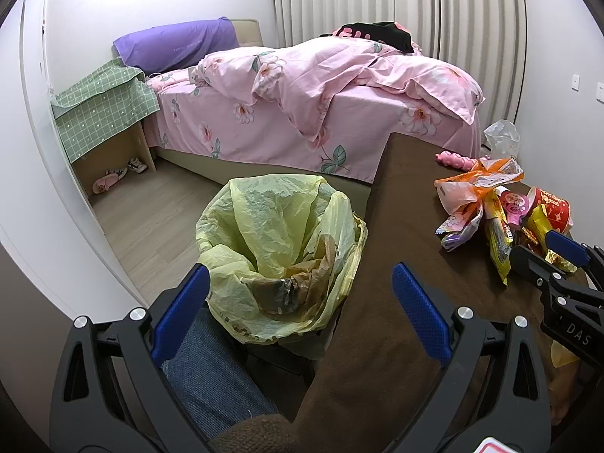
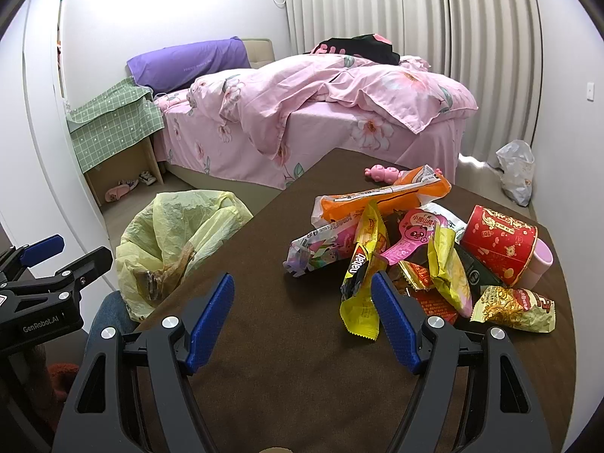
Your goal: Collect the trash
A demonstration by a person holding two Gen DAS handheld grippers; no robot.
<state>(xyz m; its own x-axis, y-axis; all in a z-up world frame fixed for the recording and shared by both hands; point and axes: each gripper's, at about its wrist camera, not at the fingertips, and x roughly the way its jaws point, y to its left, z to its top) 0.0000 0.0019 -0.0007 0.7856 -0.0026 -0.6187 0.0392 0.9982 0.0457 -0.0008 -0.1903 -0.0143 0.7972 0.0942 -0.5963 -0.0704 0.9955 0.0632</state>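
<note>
We are starting on the wrappers (image 2: 407, 253) just ahead of the right tongs (image 2: 302, 321), both tongs apart and empty, the left tongs (image 1: 302, 309) over the bin (image 1: 279, 256), needing a pinch next.

the pile of crinkly snack wrappers (image 2: 396, 249) lies on the brown cloth-covered table (image 2: 264, 339); the yellow plastic-lined bin (image 2: 170, 249) stands left of it, the pink flowery bed (image 2: 302, 113) behind.

White walls (image 2: 170, 7) enclose a bedroom. At 12 o'clock stands a bed (image 2: 302, 113) with pink floral bedding and a purple pillow (image 2: 188, 62); pale pleated curtains (image 2: 415, 7) hang at 1 o'clock; a green-clothed nightstand (image 2: 113, 128) sits at 10 o'clock on wood flooring (image 1: 151, 219).
</note>
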